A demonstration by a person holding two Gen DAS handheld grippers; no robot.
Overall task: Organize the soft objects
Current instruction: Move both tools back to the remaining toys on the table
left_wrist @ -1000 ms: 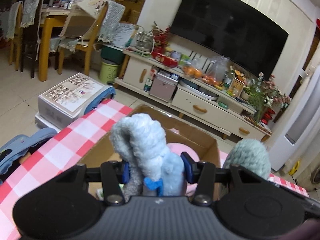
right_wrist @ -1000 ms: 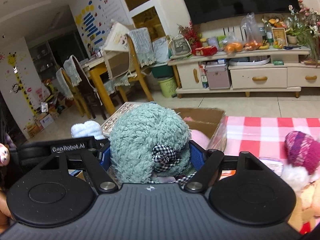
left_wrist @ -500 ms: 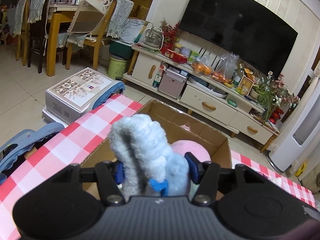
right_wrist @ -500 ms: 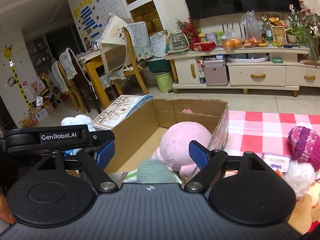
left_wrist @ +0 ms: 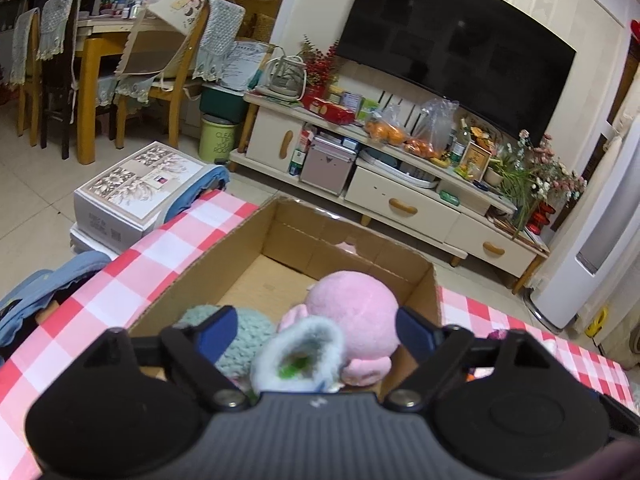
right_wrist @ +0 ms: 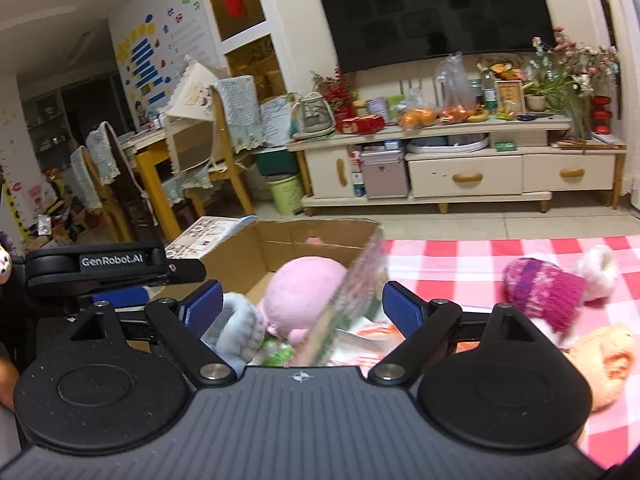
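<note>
Your left gripper's body hides the near part of the box (left_wrist: 224,256) and the lower half of the blue toy (left_wrist: 300,354). From the right wrist, the box's near wall (right_wrist: 352,292) blurs. The orange toy (right_wrist: 612,356) is cut off by the frame edge.

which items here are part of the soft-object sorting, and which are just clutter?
Job:
cardboard box
pink plush
green knit toy
pale blue plush
magenta knit hat
orange plush

Clutter:
TV
TV cabinet
fruit bags
flowers
green bin
chairs
</note>
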